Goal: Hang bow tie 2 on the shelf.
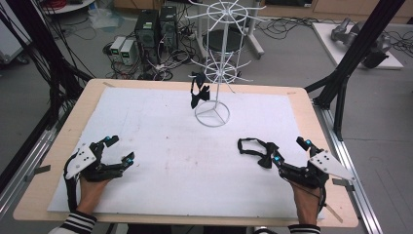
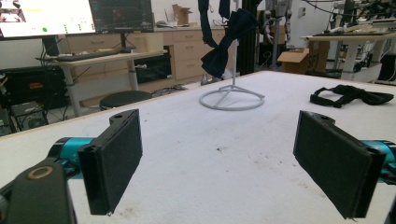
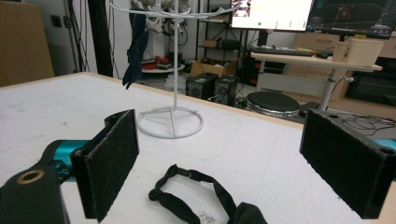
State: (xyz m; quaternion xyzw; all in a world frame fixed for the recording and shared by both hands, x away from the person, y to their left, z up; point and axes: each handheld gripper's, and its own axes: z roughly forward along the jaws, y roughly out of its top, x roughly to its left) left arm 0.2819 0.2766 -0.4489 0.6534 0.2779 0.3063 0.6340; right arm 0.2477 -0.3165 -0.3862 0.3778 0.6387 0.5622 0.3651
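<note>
We've got the right gripper (image 1: pixel 290 150) at the lower right of the high view, jaws spread wide w/ nothing between them, sitting right at the black fabric bow tie with its thin strap (image 1: pixel 256 147) that lies flat on the white foam table cover (image 1: pixel 160 146). One jaw tip looks like it's just touching the bow part, can't say for sure. In the right gripper view that bow tie (image 3: pixel 196 198) sits low center, strap looped toward the middle of the frame, bow cut off by the bottom edge, btw the two black pads and a bit ahead of them.

Left gripper (image 1: pixel 121 149) is at lower left of the high view, also wide open, holding nothing, well apart from the tie.

Top center of the high view: white wire display stand w/ round base (image 1: pixel 213 115), and a second dark bow tie (image 1: pixel 198 91) hanging off one of its lower hooks. Left gripper view shows that hanging tie (image 2: pixel 229 39) up top center, the flat one (image 2: pixel 350 95) at right.
</note>
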